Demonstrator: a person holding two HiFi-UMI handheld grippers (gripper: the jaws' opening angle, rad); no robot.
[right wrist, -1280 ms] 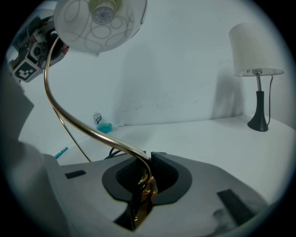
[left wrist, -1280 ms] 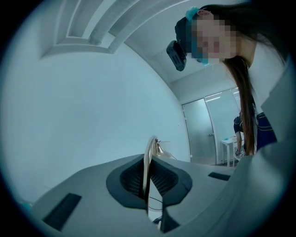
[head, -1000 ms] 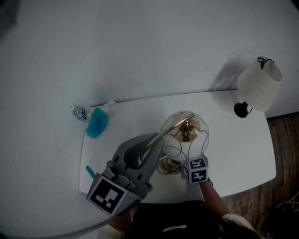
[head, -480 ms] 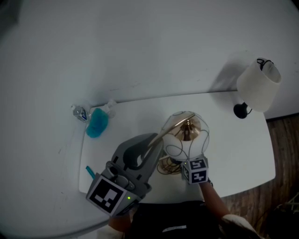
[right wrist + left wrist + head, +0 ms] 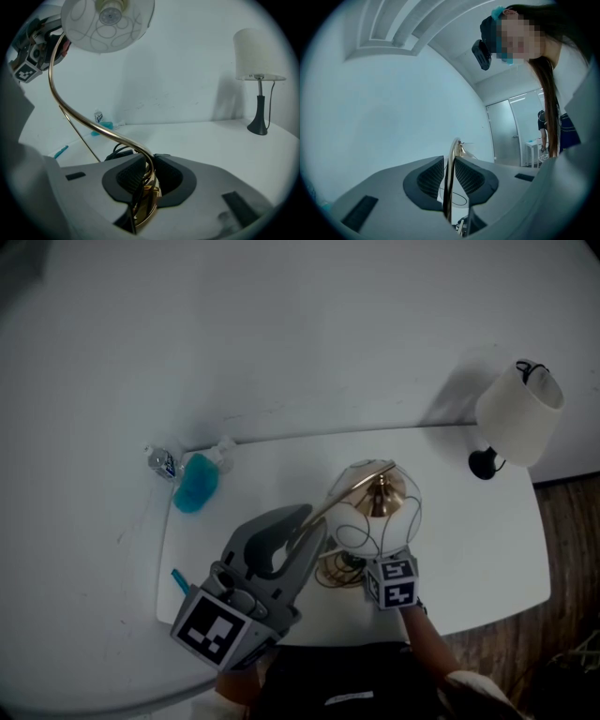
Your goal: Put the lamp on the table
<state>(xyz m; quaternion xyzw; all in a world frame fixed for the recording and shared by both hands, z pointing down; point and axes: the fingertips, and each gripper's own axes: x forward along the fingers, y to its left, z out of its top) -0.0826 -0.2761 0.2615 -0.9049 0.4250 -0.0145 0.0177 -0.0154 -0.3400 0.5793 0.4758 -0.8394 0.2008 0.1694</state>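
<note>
Lamp (image 5: pixel 375 512) stem clamped by left tongs (image 5: pixel 449 161), right tongs (image 5: pixel 146 171) | base seemingly near table (image 5: pixel 469 549) front edge

Bystanders by the wall
A white-shaded lamp on a black base (image 5: pixel 518 413) stands far right; a blue plastic bottle (image 5: pixel 195 483) and a small clear bottle (image 5: pixel 161 462) sit close together at left.

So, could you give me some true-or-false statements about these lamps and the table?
1. Both the left gripper and the right gripper are shut on the gold curved-stem lamp with a round white glass shade. True.
2. The second lamp, white cylindrical shade on a black base, lies on its side. False: it stands upright at the far right corner of the white table.
3. A blue bottle is near the table's far left corner. True.
4. The left gripper grips the glass shade. False: it clamps the gold stem.
</note>
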